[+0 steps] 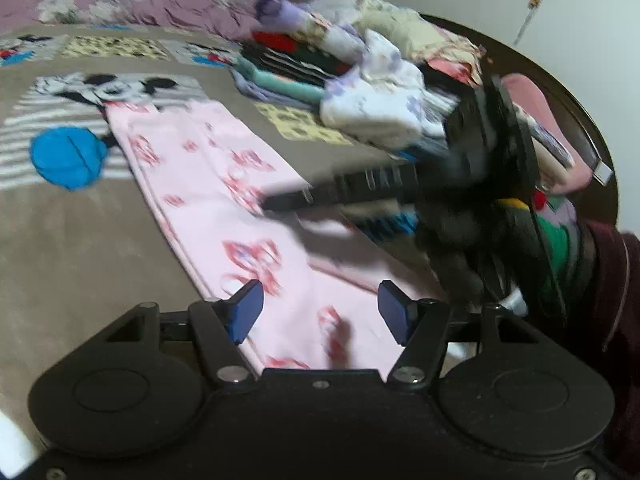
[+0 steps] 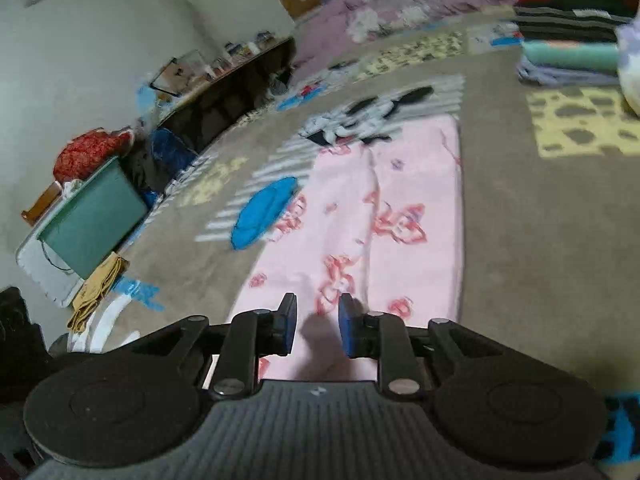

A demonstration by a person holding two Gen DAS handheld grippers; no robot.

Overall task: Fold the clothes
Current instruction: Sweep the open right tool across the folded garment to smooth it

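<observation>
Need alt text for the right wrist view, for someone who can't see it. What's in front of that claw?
A pink butterfly-print garment lies flat, folded lengthwise, on a brown cartoon-print blanket, running away from the right claw, whose blue pads stand narrowly apart with nothing gripped. A stack of folded clothes sits at the upper right.

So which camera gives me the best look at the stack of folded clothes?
Left wrist: the stack of folded clothes sits whole beyond the pink garment, with white and purple pieces on top. Right wrist catches only its near edge at the frame's upper right, cropped and blurred.
</observation>
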